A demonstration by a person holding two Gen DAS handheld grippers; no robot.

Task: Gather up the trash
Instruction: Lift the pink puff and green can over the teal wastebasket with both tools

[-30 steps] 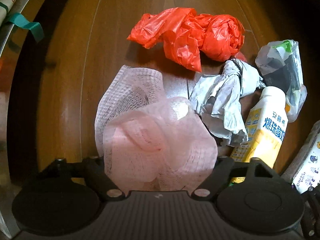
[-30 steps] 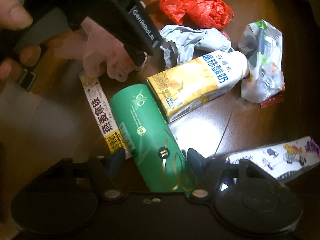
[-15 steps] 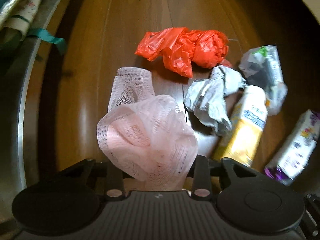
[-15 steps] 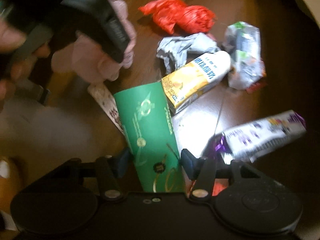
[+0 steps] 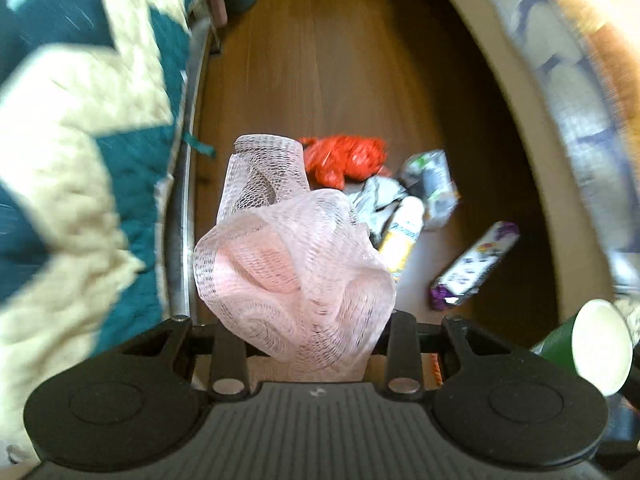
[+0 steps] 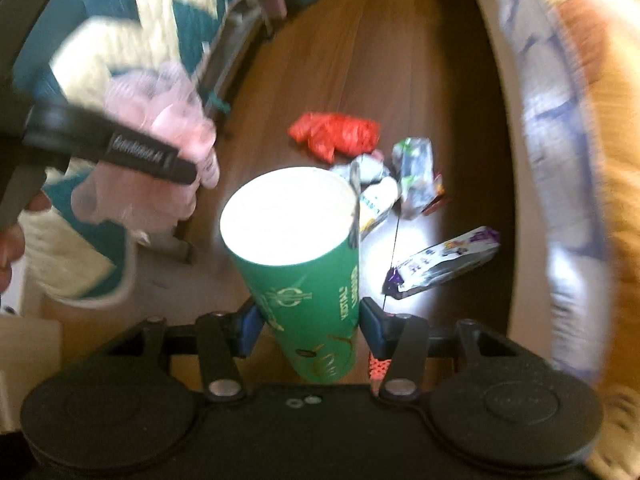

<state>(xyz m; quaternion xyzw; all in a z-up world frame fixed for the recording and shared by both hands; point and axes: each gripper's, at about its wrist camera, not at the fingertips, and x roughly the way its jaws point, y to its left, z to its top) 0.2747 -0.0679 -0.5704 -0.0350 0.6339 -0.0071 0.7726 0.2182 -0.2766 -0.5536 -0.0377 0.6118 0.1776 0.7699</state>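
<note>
Left wrist view: your left tongs [image 5: 312, 344] hold a bundle of pink mesh netting [image 5: 292, 264] above the wooden floor [image 5: 340, 60]. Below lie a red plastic bag [image 5: 344, 158], a crumpled grey wrapper [image 5: 376, 196], a yellow drink carton [image 5: 400, 236] and a purple packet [image 5: 476, 264], close together.

Right wrist view: your right tongs [image 6: 310, 324] grip a green paper cup [image 6: 308, 264] near its base, its open mouth facing away. The soft netting could slip loose if it is jostled, and squeezing harder could crush the thin cup.
</note>
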